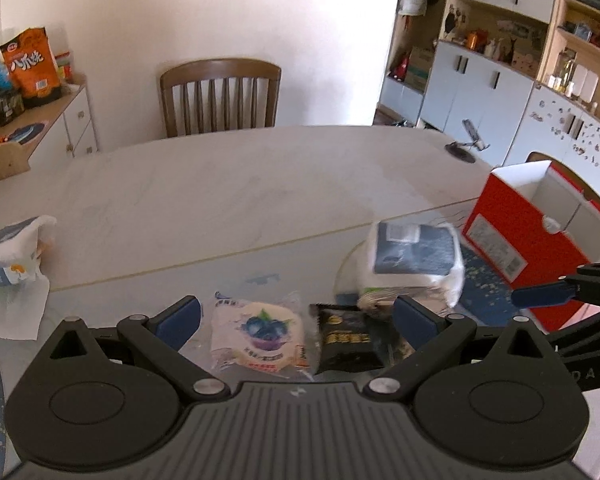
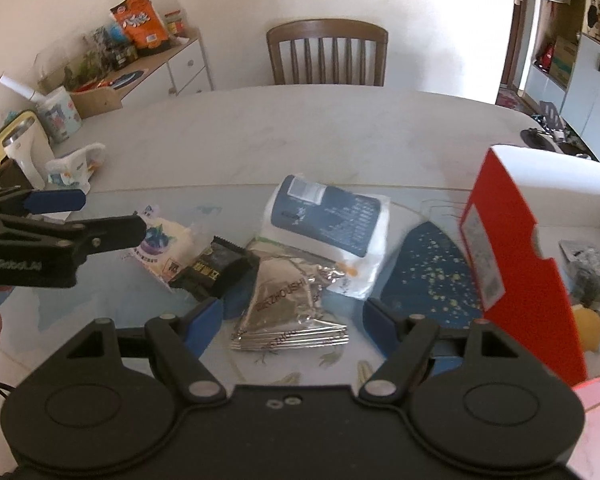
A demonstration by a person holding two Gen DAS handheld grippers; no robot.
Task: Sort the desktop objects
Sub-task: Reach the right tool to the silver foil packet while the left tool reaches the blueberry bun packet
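On table, both grippers wide: left gripper (image 1: pixel 296 316) over bun (image 1: pixel 258 334), right gripper (image 2: pixel 292 314) over foil pack (image 2: pixel 288 304). Overlapping packets risk double-grab.

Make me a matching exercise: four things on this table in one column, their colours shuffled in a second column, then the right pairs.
Things:
1. box
2. small snack packet
3. foil pouch
4. round bun wrapper

Colours:
A. silver
B. white with a blueberry picture
C. red outside, white inside
D. black with gold print

Pairs: 1-C, 2-D, 3-A, 4-B
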